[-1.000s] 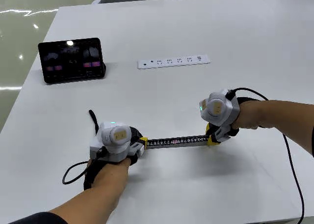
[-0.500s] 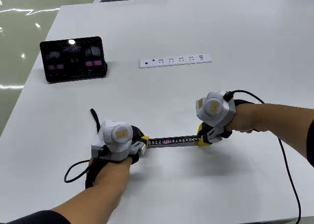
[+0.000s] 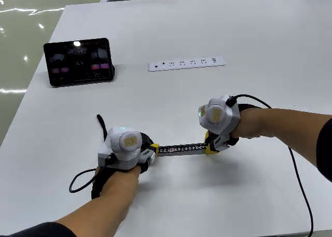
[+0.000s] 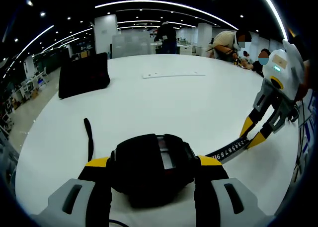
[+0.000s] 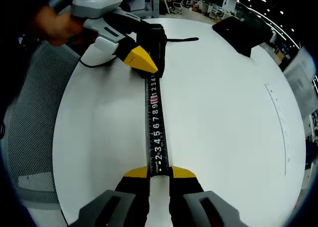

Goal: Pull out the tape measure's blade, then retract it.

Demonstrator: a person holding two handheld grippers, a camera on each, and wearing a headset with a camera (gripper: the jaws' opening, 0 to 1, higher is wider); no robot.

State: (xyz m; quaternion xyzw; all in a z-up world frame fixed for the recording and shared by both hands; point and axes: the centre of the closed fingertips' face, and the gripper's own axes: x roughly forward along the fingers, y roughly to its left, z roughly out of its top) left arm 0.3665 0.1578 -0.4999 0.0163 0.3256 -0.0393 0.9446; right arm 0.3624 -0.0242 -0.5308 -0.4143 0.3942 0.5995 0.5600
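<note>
Left gripper [image 4: 154, 162] jaws clamp the tape measure [image 5: 151, 37], right gripper [image 5: 159, 173] jaws pinch its blade [image 5: 155, 118]

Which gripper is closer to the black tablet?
Left. The left gripper, clamping the tape measure case, is in front of the tablet. The right gripper, pinching the blade at its tip, is farther off to the right.

an open-plan office: well beyond the fingers [image 4: 98, 163] of the left gripper [image 4: 153, 162], long ceiling light strips [image 4: 164, 3] run above people at desks [image 4: 226, 40]; a mesh office chair [image 5: 35, 137] stands left of the right gripper [image 5: 159, 172].
</note>
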